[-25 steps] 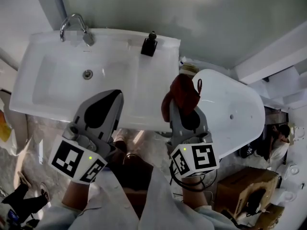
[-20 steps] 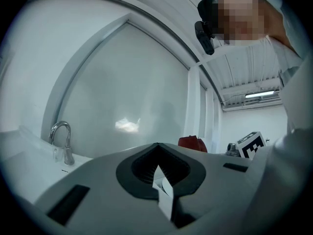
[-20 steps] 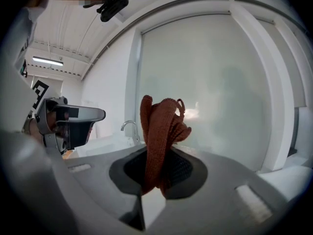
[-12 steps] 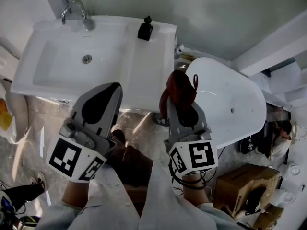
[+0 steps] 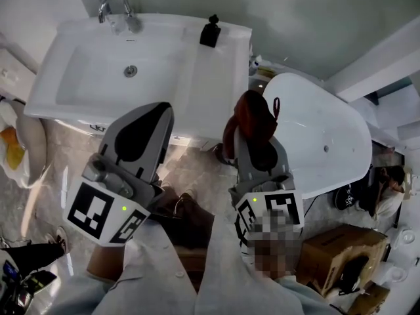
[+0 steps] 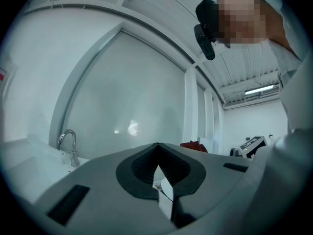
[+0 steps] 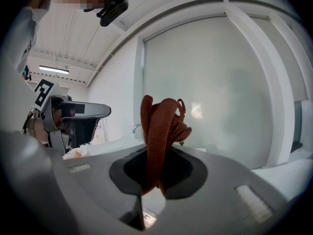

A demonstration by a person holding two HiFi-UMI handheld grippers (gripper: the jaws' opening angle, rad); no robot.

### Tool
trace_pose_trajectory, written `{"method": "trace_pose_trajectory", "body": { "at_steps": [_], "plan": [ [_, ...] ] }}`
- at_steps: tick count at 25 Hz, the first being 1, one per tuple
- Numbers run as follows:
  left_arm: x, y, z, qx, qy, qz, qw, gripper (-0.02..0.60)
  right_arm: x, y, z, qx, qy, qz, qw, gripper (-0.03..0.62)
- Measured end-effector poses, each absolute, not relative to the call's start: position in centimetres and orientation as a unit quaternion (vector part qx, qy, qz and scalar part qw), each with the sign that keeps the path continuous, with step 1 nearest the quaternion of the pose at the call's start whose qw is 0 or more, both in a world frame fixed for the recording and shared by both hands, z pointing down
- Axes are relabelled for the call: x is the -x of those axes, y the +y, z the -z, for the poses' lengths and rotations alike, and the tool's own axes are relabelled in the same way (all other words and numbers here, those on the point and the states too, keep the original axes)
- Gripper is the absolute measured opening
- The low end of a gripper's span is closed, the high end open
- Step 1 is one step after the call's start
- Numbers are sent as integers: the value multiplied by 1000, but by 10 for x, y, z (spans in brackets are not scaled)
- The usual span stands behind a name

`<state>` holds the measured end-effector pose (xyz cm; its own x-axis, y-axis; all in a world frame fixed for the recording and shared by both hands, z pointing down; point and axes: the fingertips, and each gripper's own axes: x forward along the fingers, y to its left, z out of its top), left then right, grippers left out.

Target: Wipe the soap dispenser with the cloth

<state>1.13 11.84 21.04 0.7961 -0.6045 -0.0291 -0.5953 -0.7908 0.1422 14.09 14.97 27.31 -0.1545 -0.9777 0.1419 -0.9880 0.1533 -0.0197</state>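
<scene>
Quick count: one sink (image 5: 216, 104), one faucet (image 5: 118, 8), one black soap dispenser (image 5: 210, 31), one rust-red cloth (image 5: 254, 120), and two claws. The left claw (image 5: 159, 113) is closed with nothing in it; in the left gripper view its tips (image 6: 157, 146) meet and only a sliver of light shows through the pad cutout. The right claw (image 5: 257, 151) is clamped on the cloth, which bunches up out of the tips (image 7: 156, 173) in a folded wad (image 7: 159, 131) with a little loop on top. The soap dispenser stands upright at the back right corner of the sink surface, right by the wall (image 5: 282, 18) and to the right of the basin, well apart from both claws. From the head view the left claw hangs over the sink's front edge below the basin. The right claw is over the gap between the sink's right edge and a white oval fixture (image 5: 321, 143). A flat strip of the surface runs from the front edge back to the dispenser. There's a cardboard box (image 5: 335, 251) on the floor at lower right.
</scene>
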Motion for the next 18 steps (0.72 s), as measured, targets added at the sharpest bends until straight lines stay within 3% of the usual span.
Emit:
{"method": "trace_pose_trajectory", "body": {
  "at_steps": [18],
  "plan": [
    [13,85,-202,-951,-300,40,63,3,-107,122,-270,-653,-753,-61,49,55]
  ]
}}
